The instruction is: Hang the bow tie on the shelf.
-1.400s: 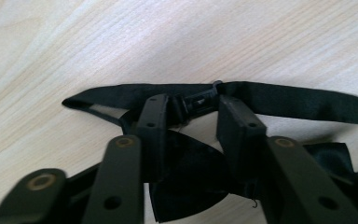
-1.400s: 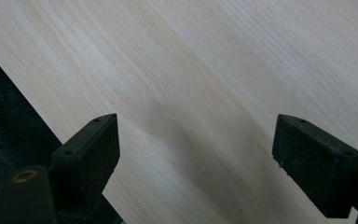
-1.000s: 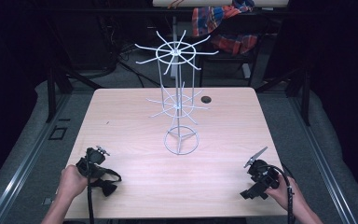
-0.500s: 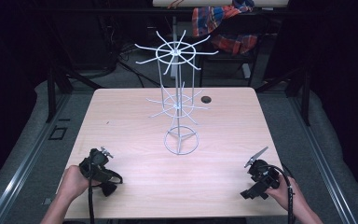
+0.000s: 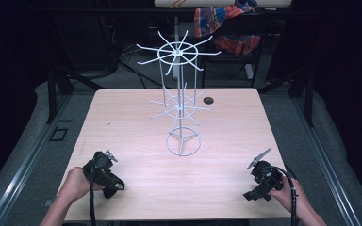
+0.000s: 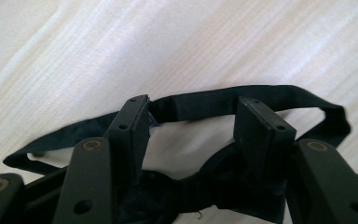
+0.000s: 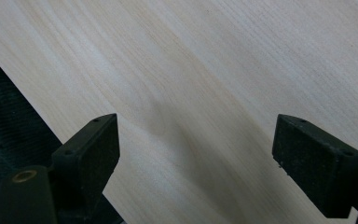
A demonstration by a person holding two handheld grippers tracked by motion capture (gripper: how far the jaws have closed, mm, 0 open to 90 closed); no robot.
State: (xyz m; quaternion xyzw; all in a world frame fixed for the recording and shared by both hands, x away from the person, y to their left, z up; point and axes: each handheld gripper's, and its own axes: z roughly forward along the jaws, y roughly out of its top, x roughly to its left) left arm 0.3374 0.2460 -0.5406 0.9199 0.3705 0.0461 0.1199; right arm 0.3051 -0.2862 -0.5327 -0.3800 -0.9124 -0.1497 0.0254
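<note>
A: What lies at the left claw point(image 6: 193, 126)?

B: A black bow tie point(image 6: 242, 100), soft matte cloth with a thin strap looping flat on the pale wood-grain counter point(image 5: 226, 132), near its front left corner. The claw's jaws have just been opening; the strap runs between them, and they press on nothing.

A: The right claw point(image 7: 212, 144)?

B: Spread wide over bare wood. A white wire rack point(image 5: 180, 106) with spoked rings stands mid-counter.

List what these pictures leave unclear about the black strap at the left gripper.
- Black strap: left gripper view, lower part hidden behind the left gripper, whose jaws have just been opening.
- High view: strap too small and dark to separate from the gripper.
- Pad contact: cannot tell.
</note>
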